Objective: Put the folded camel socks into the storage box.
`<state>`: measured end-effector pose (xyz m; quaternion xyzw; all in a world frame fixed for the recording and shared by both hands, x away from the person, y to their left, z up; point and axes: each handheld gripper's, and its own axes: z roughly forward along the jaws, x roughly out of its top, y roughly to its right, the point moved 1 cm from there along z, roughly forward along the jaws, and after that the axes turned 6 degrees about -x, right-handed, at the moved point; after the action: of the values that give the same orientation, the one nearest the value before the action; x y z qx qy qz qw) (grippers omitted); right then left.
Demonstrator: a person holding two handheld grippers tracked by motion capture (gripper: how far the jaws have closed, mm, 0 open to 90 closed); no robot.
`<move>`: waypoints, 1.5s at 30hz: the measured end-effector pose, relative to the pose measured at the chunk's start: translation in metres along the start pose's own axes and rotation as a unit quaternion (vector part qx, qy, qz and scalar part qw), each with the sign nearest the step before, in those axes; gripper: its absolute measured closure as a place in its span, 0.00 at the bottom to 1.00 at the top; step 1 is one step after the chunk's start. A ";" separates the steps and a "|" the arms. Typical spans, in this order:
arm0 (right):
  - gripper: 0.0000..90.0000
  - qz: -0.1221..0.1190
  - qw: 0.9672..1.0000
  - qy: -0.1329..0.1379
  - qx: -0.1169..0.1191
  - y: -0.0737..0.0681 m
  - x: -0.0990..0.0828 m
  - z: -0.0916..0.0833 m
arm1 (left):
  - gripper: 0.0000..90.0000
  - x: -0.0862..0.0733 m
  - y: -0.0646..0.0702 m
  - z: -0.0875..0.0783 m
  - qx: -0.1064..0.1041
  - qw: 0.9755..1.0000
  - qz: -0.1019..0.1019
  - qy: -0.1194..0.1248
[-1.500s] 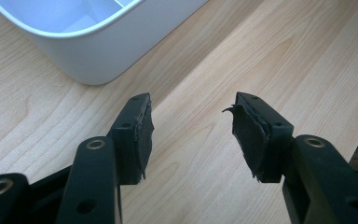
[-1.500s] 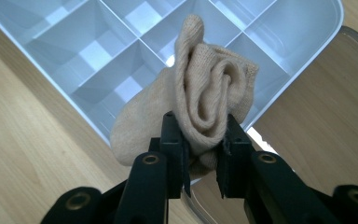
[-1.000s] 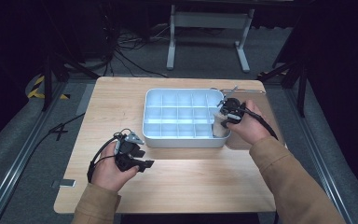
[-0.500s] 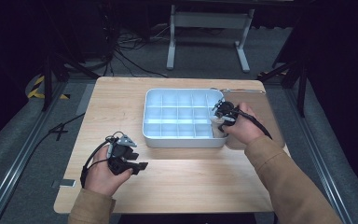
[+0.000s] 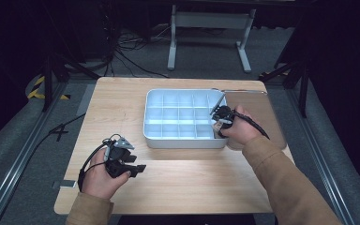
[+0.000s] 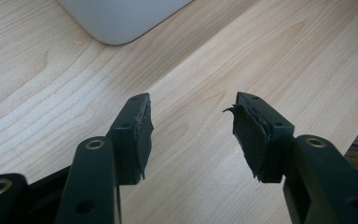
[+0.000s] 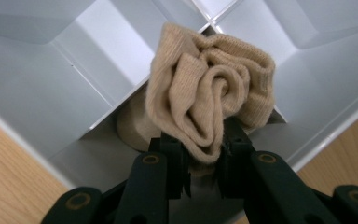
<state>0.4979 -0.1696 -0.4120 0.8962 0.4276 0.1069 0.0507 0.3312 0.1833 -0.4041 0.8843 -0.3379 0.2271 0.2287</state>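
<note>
Rolled beige sock [image 7: 212, 100] clenched by the right gripper [image 7: 204, 154] over a corner compartment of the white divided tray [image 5: 159, 117], left gripper [image 6: 193, 133] held with fingers spread above bare tabletop [image 6: 51, 88]

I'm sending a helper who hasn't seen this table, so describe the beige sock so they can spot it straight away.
On the wooden table sits a white divided tray. At the tray's near right corner, the right tongs are shut on a rolled beige sock, bunched like a rosette. It is the one soft, tan thing among the white compartments.
</note>
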 end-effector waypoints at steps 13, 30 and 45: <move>0.83 -0.003 1.000 -0.030 0.001 0.001 0.007 0.019 | 0.53 0.001 -0.002 0.001 -0.004 1.000 0.003 0.000; 0.63 0.009 0.998 0.052 0.018 0.005 -0.009 -0.020 | 0.52 0.001 -0.002 0.005 -0.007 1.000 0.002 -0.006; 0.58 0.024 0.982 0.184 0.018 0.002 -0.035 -0.071 | 0.52 -0.001 0.000 0.001 -0.006 1.000 -0.001 -0.002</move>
<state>0.4614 -0.1981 -0.3473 0.8720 0.4098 0.2635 -0.0477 0.3306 0.1832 -0.4055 0.8836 -0.3389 0.2234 0.2333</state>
